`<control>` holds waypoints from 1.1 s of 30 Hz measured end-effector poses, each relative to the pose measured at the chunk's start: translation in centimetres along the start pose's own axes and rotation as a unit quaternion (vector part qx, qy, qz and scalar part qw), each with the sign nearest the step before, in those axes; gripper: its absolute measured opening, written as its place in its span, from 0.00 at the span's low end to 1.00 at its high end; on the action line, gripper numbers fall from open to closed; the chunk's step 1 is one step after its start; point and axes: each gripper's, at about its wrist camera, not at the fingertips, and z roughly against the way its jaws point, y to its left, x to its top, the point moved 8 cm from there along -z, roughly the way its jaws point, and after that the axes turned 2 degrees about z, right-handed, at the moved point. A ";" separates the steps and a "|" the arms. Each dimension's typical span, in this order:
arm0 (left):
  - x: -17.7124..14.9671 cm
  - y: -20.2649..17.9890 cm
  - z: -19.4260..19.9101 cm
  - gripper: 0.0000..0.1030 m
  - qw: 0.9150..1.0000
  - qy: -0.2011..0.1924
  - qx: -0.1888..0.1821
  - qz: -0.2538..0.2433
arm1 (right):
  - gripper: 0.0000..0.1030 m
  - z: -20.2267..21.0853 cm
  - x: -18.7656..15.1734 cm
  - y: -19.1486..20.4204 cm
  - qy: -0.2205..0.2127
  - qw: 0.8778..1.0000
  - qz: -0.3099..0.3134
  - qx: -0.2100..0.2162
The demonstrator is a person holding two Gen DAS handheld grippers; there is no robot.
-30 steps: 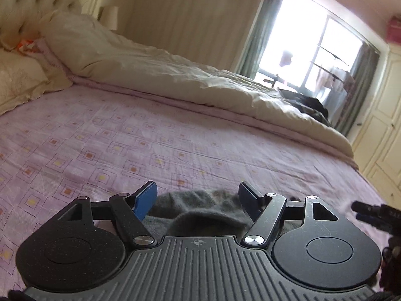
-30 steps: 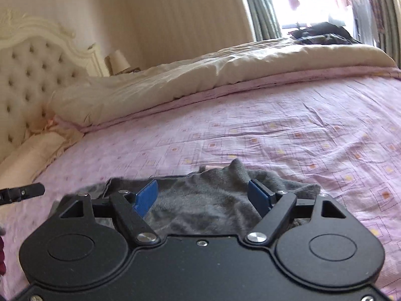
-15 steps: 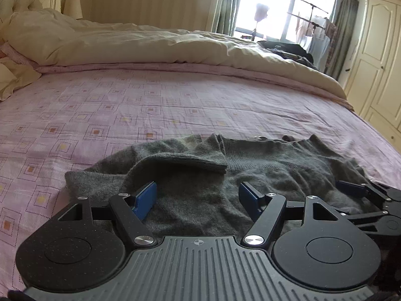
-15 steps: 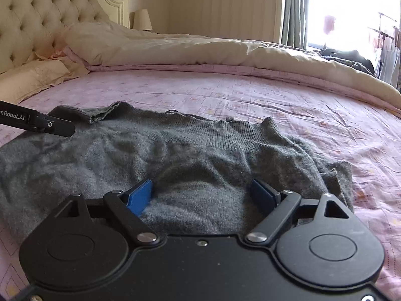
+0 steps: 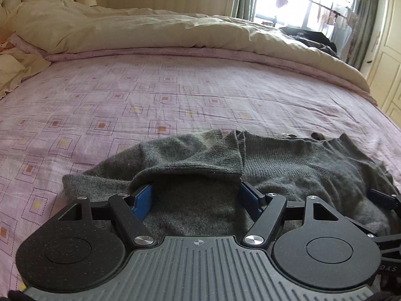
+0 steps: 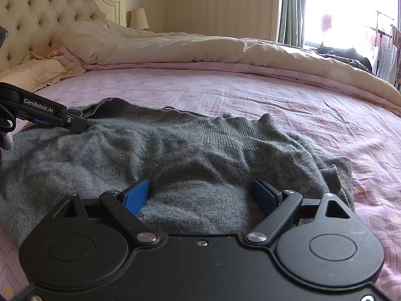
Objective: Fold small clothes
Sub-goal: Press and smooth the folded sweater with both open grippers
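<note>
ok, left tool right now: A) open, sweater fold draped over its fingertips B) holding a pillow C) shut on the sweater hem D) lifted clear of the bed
A: in the left wrist view the left tool is open, blue fingers spread wide, and a ribbed fold of the grey knitted sweater lies over their tips on the pink patterned bedsheet.

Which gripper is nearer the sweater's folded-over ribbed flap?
Left. The left gripper sits open right under the ribbed flap; the right gripper is open over the sweater body farther along.
</note>
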 end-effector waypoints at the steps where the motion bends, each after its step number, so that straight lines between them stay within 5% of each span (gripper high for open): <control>1: 0.1 0.0 -0.1 0.69 1.000 0.002 0.003 0.000 | 0.85 0.0 0.0 0.0 0.000 1.000 0.000 0.000; 16: 1.7 1.1 -2.7 0.73 0.999 0.024 0.024 -0.001 | 0.85 0.0 -0.1 -0.2 -0.001 1.000 -0.002 -0.001; 19: 2.4 1.7 -3.2 0.74 0.998 0.027 0.055 -0.028 | 0.85 0.0 -0.1 -0.2 -0.001 1.000 -0.002 -0.001; 24: 3.0 3.7 -0.5 0.73 0.997 0.002 0.077 0.018 | 0.85 0.0 0.0 -0.2 -0.001 1.000 -0.003 -0.001; 28: 1.2 0.9 3.5 0.73 0.997 -0.034 0.049 -0.041 | 0.85 -0.1 0.0 -0.3 -0.001 1.000 -0.004 0.000; 33: -4.2 -1.0 5.4 0.73 0.994 -0.034 0.042 -0.095 | 0.85 -0.1 0.0 -0.3 0.000 1.000 -0.005 0.001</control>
